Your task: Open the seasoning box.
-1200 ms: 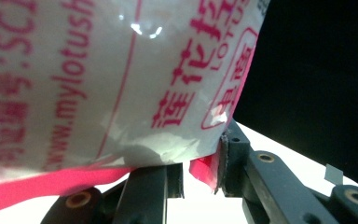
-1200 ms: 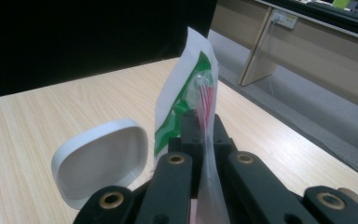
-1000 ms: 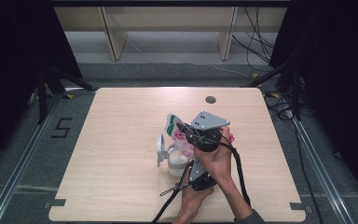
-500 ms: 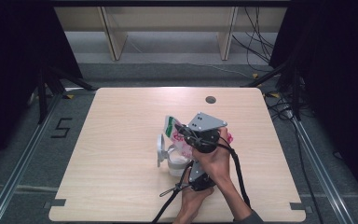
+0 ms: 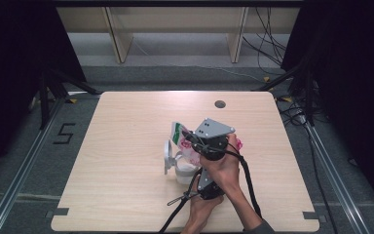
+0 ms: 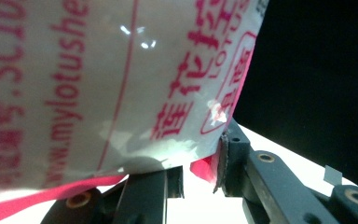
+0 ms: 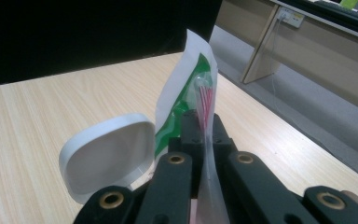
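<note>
Over the middle of the bench point(image 5: 126, 146), the right tongs point(image 7: 204, 122) are clenched on a printed packet point(image 7: 186, 93) above a white tub point(image 5: 185, 171) with its lid point(image 7: 107, 156) open. The left tongs point(image 6: 200, 179) seem parted at the packet's lower edge. Probably a pouring step; next, tip the packet over the tub.

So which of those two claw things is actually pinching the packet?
The right gripper: its jaws press the packet flat between them. The left gripper has a gap.
</note>
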The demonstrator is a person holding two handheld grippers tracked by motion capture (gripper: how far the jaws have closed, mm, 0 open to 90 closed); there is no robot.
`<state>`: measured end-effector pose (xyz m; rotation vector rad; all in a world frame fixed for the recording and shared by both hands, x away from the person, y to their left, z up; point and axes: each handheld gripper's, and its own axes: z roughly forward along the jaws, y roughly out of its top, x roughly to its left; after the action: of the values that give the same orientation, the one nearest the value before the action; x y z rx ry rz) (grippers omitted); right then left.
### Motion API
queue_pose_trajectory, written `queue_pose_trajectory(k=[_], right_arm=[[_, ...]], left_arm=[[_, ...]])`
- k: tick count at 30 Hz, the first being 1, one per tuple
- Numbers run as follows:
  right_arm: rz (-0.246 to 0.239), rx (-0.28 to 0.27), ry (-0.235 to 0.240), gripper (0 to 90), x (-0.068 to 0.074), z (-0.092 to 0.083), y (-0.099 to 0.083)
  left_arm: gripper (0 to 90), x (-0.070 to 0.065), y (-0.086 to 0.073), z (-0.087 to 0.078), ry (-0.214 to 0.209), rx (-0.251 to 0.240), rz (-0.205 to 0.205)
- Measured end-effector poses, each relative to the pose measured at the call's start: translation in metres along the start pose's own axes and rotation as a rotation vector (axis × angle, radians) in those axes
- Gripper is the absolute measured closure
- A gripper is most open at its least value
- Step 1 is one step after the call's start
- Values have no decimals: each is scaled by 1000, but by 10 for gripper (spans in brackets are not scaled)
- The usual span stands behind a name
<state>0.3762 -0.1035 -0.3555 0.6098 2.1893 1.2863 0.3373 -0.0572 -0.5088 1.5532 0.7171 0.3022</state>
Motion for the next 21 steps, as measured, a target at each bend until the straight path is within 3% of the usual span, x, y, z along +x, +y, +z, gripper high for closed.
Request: queue_pose_trajectory(k=[2,3,4,5,6,7,9,10,12,13,14,18,20,21], right_arm=[[28,-5,-4,900,0,-1,0],[25,-8,3,899,0,-2,0],[20,-4,-2,900,0,-1,0],[20,-4,-2,900,0,-1,0],[9,5,5,900,0,0,-1],[10,5,0,900,-1,1,-1],[20,2,0,900,0,1,-1],[23,10,21,900,0,-1,0],[7,-3,1,899,0,1,0],[6,6,5,900,1,1,-1],[16,17,15,900,1,1,-1],[-8,-1,2,900,1,0,0],[28,12,16,900,2,0,0],[19,11,15,900,2,1,0]], left_arm=[[749,-2,0,2,9,-46,-34],[749,-2,0,0,20,-15,-20],[749,-1,0,0,29,-18,-20],[749,-2,-1,3,-25,-30,-25],[748,-1,-1,3,-26,-16,-11],[747,-1,-1,1,1,-6,-6],[748,-2,-1,2,9,-32,-32],[748,-1,-1,2,15,-25,-16],[748,-2,-1,1,9,-25,-28],[748,-1,-1,3,-18,-22,-16],[748,-1,-2,2,2,-30,-24],[748,-2,-1,1,-3,-39,-29],[748,-2,-1,2,3,-38,-30],[748,-2,-1,2,3,-38,-31]])
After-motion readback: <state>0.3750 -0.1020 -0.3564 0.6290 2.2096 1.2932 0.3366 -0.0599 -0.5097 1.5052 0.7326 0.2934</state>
